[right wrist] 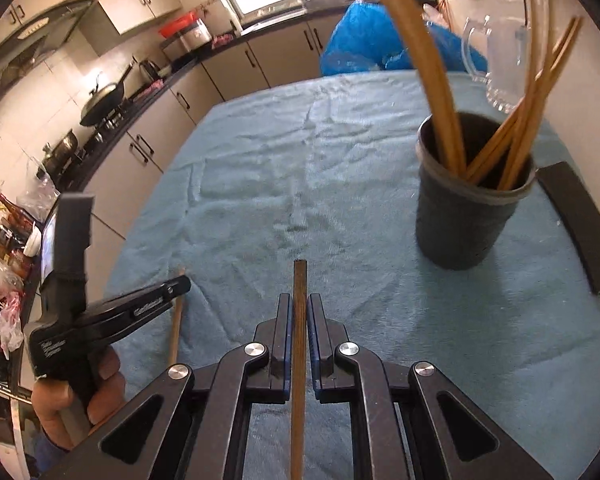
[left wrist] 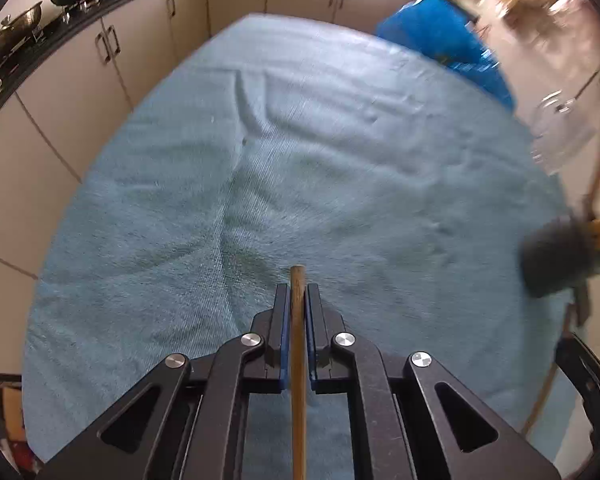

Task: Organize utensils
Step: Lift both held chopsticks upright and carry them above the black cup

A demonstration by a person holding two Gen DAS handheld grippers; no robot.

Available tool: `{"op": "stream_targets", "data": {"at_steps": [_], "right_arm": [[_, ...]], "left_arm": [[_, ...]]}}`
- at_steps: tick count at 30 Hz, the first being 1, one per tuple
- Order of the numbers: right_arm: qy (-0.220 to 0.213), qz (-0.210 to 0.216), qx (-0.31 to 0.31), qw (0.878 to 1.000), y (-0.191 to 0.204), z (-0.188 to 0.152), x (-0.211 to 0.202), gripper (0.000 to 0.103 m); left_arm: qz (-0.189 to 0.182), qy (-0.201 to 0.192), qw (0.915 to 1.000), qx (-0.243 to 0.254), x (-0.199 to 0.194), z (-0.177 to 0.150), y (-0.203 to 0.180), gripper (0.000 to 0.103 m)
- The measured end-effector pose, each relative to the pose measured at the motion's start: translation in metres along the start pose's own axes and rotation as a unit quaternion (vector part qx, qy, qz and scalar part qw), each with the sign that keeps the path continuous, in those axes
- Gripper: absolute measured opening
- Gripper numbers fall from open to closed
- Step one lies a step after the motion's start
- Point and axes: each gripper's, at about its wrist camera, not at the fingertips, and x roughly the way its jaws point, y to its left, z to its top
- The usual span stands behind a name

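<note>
slim wooden chopstick [left wrist: 298, 320] between left gripper [left wrist: 298, 294] pads

Two wrist fisheye views look steeply down along their gripper fingers, close over the same blue towel [left wrist: 300, 152], both catching the dark cup [right wrist: 470, 200]

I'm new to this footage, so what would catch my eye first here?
Each claw is shut on a single wooden chopstick: the left claw and the right claw, both low at centre. To the right, a dark cup stands on the blue towel, bristling with more chopsticks.
</note>
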Motion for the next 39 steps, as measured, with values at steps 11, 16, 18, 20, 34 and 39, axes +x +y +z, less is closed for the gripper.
{"op": "stream_targets", "data": {"at_steps": [11,16,18,20,34,39], "right_arm": [[-0.15,0.007,-0.048,0.987,0.022,-0.018,-0.084,0.008],[-0.207,0.008,-0.057,0.977,0.026,-0.027,-0.112,0.008],[-0.22,0.005,-0.057,0.974,0.025,-0.03,-0.118,0.008],[-0.227,0.005,-0.055,0.972,0.023,-0.03,-0.122,0.008],[-0.247,0.001,-0.042,0.968,0.012,-0.038,-0.139,0.008],[-0.248,0.0,-0.035,0.968,0.006,-0.037,-0.141,0.008]], "left_arm": [[-0.05,-0.159,0.9857,0.027,-0.125,-0.019,-0.012,0.007],[-0.05,-0.197,0.9785,0.037,-0.151,-0.023,-0.025,0.007],[-0.046,-0.207,0.9764,0.041,-0.158,-0.025,-0.029,0.007],[-0.049,-0.21,0.9757,0.042,-0.16,-0.025,-0.033,0.007],[-0.035,-0.22,0.9734,0.053,-0.171,-0.034,-0.045,0.007],[-0.029,-0.223,0.9726,0.059,-0.172,-0.036,-0.05,0.007]]}}
